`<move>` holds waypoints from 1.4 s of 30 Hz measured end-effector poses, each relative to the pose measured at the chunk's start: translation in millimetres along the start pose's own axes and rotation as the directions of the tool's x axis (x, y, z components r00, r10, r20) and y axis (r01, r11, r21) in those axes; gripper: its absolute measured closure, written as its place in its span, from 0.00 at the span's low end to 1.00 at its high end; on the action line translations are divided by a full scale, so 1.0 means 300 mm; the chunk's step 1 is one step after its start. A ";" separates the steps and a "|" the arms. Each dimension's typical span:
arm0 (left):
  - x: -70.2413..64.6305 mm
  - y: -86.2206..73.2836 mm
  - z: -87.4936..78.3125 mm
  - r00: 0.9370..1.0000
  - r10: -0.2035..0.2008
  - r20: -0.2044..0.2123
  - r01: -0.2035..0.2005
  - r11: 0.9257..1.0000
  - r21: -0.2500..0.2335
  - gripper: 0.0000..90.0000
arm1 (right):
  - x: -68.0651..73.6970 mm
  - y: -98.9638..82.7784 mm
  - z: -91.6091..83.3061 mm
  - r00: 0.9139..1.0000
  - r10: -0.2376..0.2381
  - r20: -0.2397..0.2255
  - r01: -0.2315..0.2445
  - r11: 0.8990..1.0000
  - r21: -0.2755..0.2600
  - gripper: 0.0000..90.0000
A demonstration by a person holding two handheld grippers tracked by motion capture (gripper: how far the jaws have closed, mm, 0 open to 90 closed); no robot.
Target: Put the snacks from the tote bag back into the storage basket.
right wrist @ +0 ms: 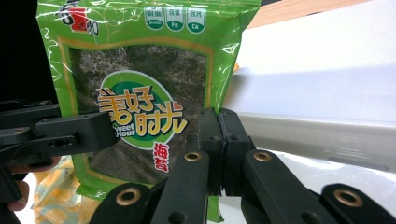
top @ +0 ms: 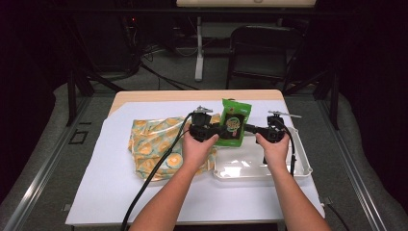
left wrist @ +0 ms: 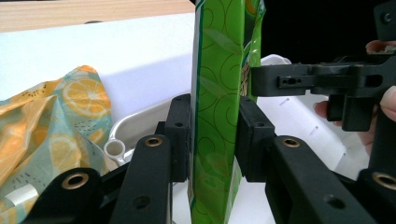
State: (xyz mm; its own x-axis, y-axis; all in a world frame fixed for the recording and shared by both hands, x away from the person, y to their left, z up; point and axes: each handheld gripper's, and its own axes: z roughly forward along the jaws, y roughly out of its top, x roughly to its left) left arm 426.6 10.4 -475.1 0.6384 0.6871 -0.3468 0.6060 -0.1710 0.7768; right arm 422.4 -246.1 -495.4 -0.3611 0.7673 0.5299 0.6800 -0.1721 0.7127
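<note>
Dark lab surroundings; light wooden table (top: pixel 144 96) with a white sheet (top: pixel 110 192) laid over most of it. On the sheet I note an orange-print cloth (top: pixel 154 144) at the left and a white tray (top: pixel 298 168) at the right. The green seaweed packet (top: pixel 233 122) is held upright in the air between my two grippers, above the gap between cloth and tray, not resting on either. Progress, as I judge it: the packet is picked up and shared between both tools; placing it, most likely into the tray, is not yet done. Right gripper (right wrist: pixel 219 140): jaws pressed fully together on the packet's side edge, pinching the thin seam, a firm hold from what the right gripper view gives. Left gripper (left wrist: pixel 214 140): jaws about half spread, straddling the packet (left wrist: pixel 215 93) edge-on; the left pad lies against the film, while the right pad seems just off it, so I read this as a loose or releasing hold and cannot say it bears any weight. The right gripper's closed jaws (left wrist: pixel 280 81) reach in on the packet's far edge in the left gripper view. Tray rim (left wrist: pixel 140 116) sits just behind and below the packet there.
</note>
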 end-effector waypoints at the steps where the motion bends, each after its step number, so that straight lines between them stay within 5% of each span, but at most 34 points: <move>1: 0.000 -0.001 0.003 1.000 0.000 0.000 0.000 1.000 0.001 0.78 | -0.001 0.000 0.000 1.000 -0.003 0.004 0.003 1.000 0.000 1.00; 28: 0.014 -0.051 0.098 1.000 -0.003 -0.029 0.004 0.999 0.053 0.75 | -0.022 -0.020 0.021 0.989 -0.078 0.124 0.076 0.997 0.020 1.00; 42: 0.021 -0.063 0.119 0.998 -0.011 -0.068 0.016 0.997 0.079 0.71 | -0.030 -0.024 0.028 0.989 -0.077 0.130 0.073 0.997 0.034 1.00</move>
State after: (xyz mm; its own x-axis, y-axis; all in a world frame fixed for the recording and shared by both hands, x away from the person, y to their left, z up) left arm 436.2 -7.2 -510.8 0.5983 0.7353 -0.3184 0.6517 -0.2153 0.7273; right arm 426.2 -246.6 -509.3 -0.3267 0.8518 0.4095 0.6730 -0.0945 0.7336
